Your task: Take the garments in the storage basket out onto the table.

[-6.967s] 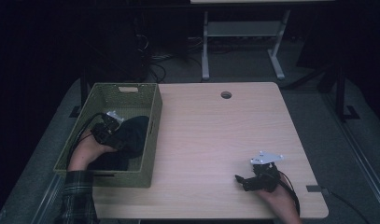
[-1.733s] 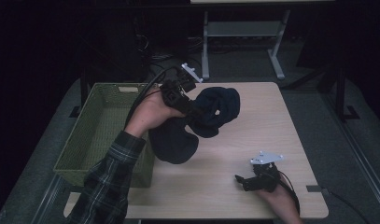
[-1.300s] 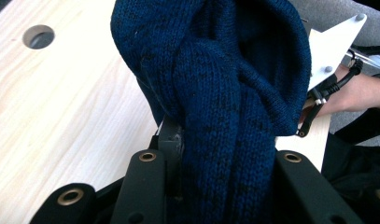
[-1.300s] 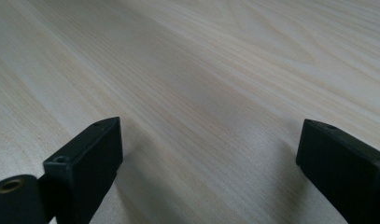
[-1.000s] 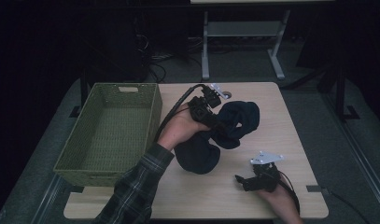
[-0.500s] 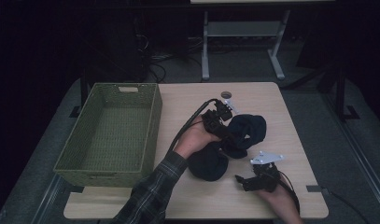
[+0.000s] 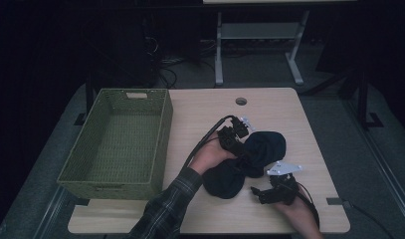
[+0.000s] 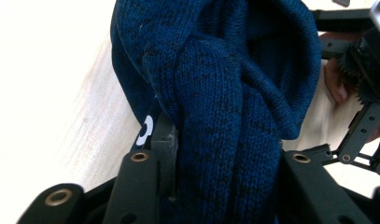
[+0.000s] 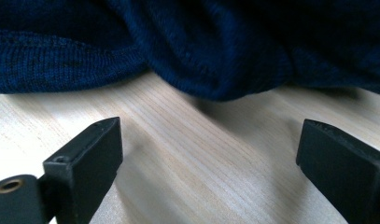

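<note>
Nearest, the right gripper [image 7: 257, 193] rests low on the surface [image 7: 289, 107], jaws wide apart w/ nothing between; the dark blue knit garment [image 9: 215, 46] lies just ahead of them, its hem on the wood. Next, the garment [image 7: 245, 162] sits bunched mid-surface, towards the right side. The left gripper [image 7: 238, 148] is on its far-left edge, jaws either side of a thick fold; they've just been opening, fabric between them, the near pad touching it in the left gripper view, but can't tell if they press. Further left, well apart from the cloth, a green woven basket [image 7: 162, 129] w/ a plaid sleeve [image 7: 165, 209] below it.
</note>
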The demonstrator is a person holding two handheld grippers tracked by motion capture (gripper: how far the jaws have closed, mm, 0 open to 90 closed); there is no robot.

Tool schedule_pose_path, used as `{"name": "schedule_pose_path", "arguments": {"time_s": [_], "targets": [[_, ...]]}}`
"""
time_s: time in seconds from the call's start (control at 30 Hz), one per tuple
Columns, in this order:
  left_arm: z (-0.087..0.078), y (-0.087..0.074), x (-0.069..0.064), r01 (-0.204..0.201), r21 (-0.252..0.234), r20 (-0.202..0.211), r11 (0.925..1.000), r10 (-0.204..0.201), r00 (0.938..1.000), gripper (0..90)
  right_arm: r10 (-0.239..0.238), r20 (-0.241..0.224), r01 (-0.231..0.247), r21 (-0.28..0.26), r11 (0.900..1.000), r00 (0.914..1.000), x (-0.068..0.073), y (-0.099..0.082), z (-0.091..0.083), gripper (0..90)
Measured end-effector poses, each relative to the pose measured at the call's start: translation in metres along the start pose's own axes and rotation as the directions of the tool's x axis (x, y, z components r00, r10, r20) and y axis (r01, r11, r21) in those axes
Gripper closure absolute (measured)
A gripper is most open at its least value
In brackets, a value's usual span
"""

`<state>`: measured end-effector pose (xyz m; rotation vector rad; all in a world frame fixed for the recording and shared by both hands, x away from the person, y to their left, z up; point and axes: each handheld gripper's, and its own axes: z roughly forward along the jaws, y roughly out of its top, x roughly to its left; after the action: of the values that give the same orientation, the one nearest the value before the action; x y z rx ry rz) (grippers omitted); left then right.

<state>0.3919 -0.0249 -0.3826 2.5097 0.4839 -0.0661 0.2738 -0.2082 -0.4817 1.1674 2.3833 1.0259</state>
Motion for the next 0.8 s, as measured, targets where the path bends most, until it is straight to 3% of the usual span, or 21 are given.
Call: {"name": "schedule_pose_path", "arguments": {"time_s": [0.23, 0.37, 0.63, 0.8], "targets": [[-0.001, -0.002, 0.000, -0.003, 0.000, -0.010, 1.0000, 0.003, 0.9999, 53.6, 0.000, 0.000, 0.000, 0.000, 1.0000, 1.0000, 0.000, 0.000, 0.000, 6.8], [-0.001, -0.004, 0.000, 0.007, 0.006, -0.033, 1.0000, -0.007, 0.9994, 44.4, 0.000, 0.000, 0.000, 0.000, 1.0000, 1.0000, 0.000, 0.000, 0.000, 6.8], [-0.007, -0.005, -0.004, -0.020, -0.019, -0.061, 0.9996, 0.019, 0.9980, 31.8, 0.000, 0.000, 0.000, 0.000, 1.0000, 1.0000, 0.000, 0.000, 0.000, 6.8], [-0.014, -0.004, -0.008, -0.031, -0.026, -0.069, 0.9992, 0.029, 0.9972, 29.0, -0.001, 0.000, 0.001, 0.000, 1.0000, 1.0000, 0.000, 0.000, 0.000, 6.8]]}}
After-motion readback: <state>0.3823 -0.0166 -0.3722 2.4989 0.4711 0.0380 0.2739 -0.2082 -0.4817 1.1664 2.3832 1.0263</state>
